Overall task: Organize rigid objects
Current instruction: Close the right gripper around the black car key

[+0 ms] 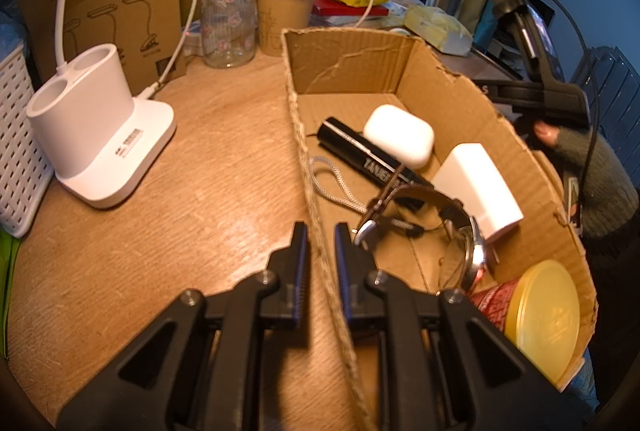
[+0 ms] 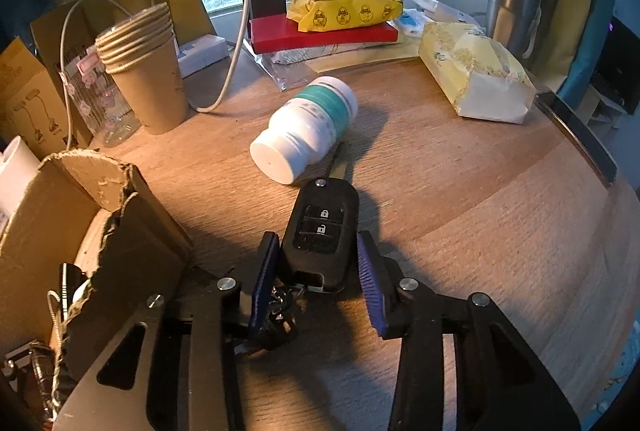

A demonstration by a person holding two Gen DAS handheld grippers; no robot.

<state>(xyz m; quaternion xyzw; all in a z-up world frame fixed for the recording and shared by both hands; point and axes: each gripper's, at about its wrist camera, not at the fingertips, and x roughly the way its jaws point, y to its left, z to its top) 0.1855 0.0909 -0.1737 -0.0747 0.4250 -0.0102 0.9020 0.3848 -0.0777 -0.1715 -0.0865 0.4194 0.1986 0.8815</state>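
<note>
A cardboard box [image 1: 344,67] stands on the wooden table, and my left gripper [image 1: 320,231] is shut on its near wall [image 1: 316,215], one pad on each side. Inside lie a white earbud case [image 1: 400,135], a black tube [image 1: 360,155], a white charger block [image 1: 478,187], a wristwatch [image 1: 460,231] and a red can with a yellow lid [image 1: 540,319]. To the right of the box, my right gripper [image 2: 318,237] grips a black car key [image 2: 320,227] flat on the table, a pad against each side. A white pill bottle [image 2: 308,127] lies on its side just beyond the key.
A white lamp base [image 1: 100,135], a glass jar [image 1: 228,19] and stacked paper cups [image 2: 148,67] stand at the back left. A tissue pack [image 2: 476,79], a red box [image 2: 324,31] under a yellow wipes pack, and a steel flask [image 2: 512,7] line the far edge. A white basket [image 1: 16,143] sits far left.
</note>
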